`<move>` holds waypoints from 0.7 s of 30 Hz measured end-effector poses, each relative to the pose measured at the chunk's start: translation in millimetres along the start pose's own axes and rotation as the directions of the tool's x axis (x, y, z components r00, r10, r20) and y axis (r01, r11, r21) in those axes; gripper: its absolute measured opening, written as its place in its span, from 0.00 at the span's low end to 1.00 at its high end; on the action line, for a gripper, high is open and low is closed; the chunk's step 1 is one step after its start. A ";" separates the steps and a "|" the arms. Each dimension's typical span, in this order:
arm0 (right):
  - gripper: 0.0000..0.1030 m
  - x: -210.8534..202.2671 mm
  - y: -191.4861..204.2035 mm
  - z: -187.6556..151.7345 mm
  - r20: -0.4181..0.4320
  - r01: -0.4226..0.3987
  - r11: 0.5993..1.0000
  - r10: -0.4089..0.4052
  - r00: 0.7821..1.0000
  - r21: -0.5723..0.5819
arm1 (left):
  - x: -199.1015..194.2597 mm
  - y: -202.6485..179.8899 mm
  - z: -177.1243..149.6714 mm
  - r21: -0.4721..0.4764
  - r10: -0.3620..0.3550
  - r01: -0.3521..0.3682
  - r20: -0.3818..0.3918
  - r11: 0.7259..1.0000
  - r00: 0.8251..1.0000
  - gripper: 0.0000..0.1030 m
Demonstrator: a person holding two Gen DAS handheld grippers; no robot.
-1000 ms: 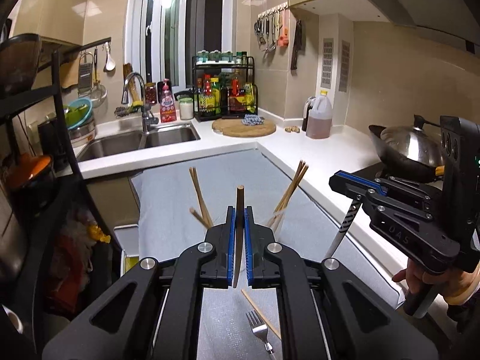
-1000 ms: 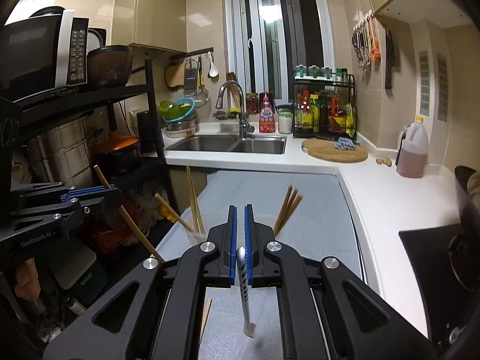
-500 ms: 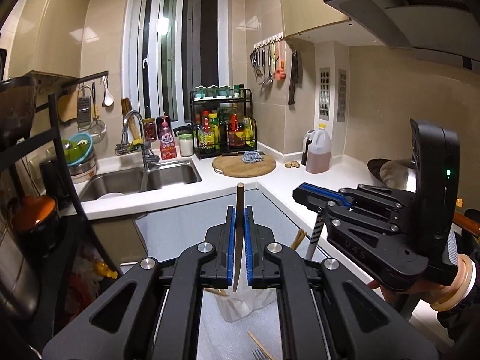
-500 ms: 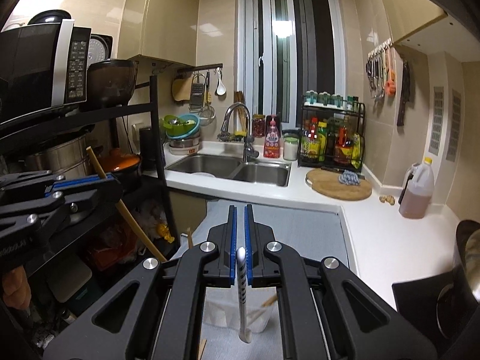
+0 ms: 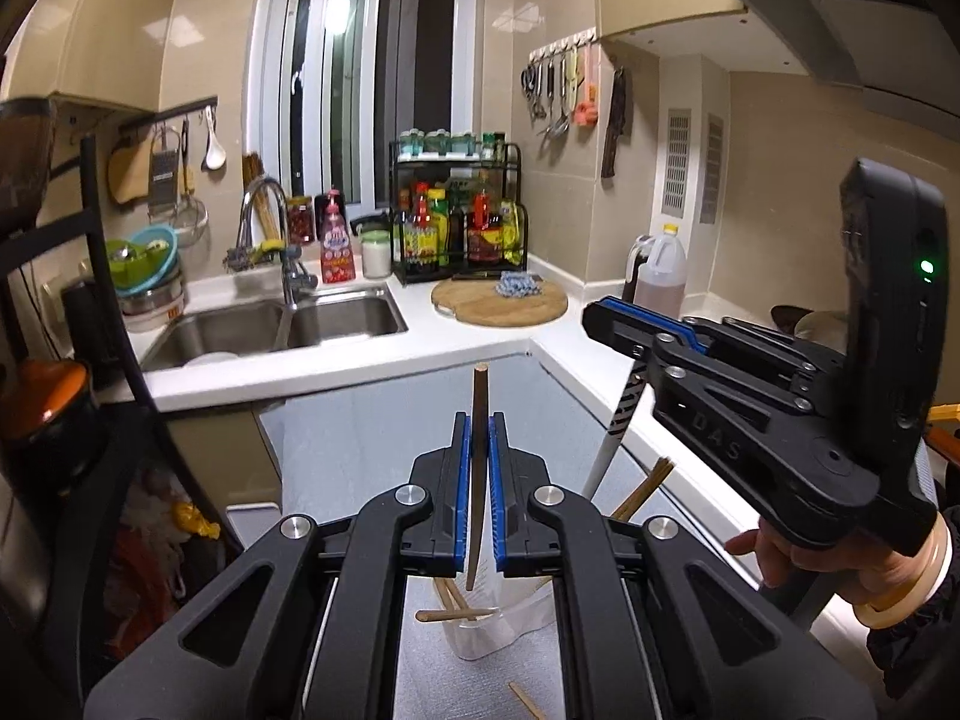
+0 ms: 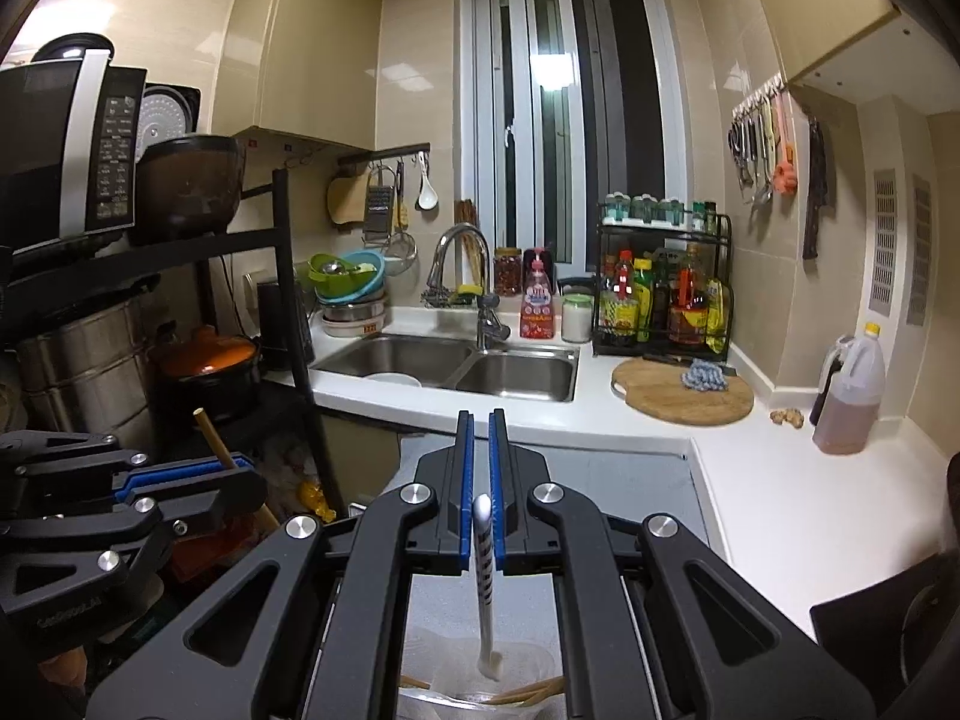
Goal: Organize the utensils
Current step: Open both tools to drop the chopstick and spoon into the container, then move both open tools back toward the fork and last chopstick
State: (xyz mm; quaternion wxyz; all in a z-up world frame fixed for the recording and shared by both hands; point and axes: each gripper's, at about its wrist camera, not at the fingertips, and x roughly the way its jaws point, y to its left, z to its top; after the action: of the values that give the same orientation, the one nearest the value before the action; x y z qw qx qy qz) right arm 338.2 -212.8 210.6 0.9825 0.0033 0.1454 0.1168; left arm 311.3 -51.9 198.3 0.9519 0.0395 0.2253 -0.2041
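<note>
Left wrist view: left gripper (image 5: 479,420) clamps a chopstick (image 5: 478,468); right gripper (image 5: 606,324), angled down, pinches perhaps a striped-handled utensil (image 5: 621,414).

White L-shaped countertop (image 6: 774,498) w/ double steel sink (image 6: 456,363) set in. Round wooden board (image 6: 672,402) by the corner, blue-grey cloth (image 6: 707,376) on it. Black condiment rack (image 6: 660,294) behind, oil jug (image 6: 849,402) at the right wall, ginger piece (image 6: 787,417) just beside. Grey mat (image 5: 414,420) lower down, clear container (image 5: 498,618) w/ chopsticks (image 5: 645,489) on it.
</note>
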 end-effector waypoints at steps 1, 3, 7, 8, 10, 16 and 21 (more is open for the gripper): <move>0.05 3.8 -1.8 -7.4 -0.014 0.004 1.000 -0.004 1.000 0.004 | 5.9 1.2 -4.0 0.000 0.000 0.000 -0.011 1.000 1.000 0.06; 0.05 9.4 -5.5 -22.8 -0.049 0.008 1.000 -0.006 0.999 0.022 | 18.2 5.1 -13.5 -0.011 -0.008 0.008 -0.040 1.000 0.999 0.06; 0.14 13.7 -5.3 -48.3 -0.111 0.014 0.999 -0.010 0.994 0.035 | 30.4 13.6 -31.9 -0.049 0.044 -0.049 -0.093 0.998 0.995 0.76; 0.24 12.2 -4.7 -53.4 -0.121 0.016 0.999 -0.012 0.993 0.033 | 28.4 15.7 -35.6 -0.060 0.074 -0.080 -0.088 0.995 0.993 0.89; 0.37 2.7 -4.0 -63.4 -0.117 0.027 0.999 -0.022 0.993 0.041 | 17.5 21.0 -45.9 -0.100 0.133 -0.138 -0.051 0.985 0.990 0.93; 0.54 -43.7 -1.8 -93.8 -0.093 0.040 0.994 -0.030 0.995 0.104 | -3.4 20.6 -80.7 -0.116 0.162 -0.174 -0.106 0.978 0.981 0.93; 0.67 -88.3 14.8 -137.5 -0.115 0.062 0.990 -0.047 0.992 0.127 | -34.0 4.1 -119.2 -0.132 0.168 -0.185 -0.128 0.974 0.977 0.93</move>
State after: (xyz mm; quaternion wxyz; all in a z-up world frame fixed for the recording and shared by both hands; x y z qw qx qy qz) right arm 213.3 -222.6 104.6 0.9733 0.0572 0.2073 0.0800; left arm 236.0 -15.6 106.6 0.9519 0.0029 0.2899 -0.0993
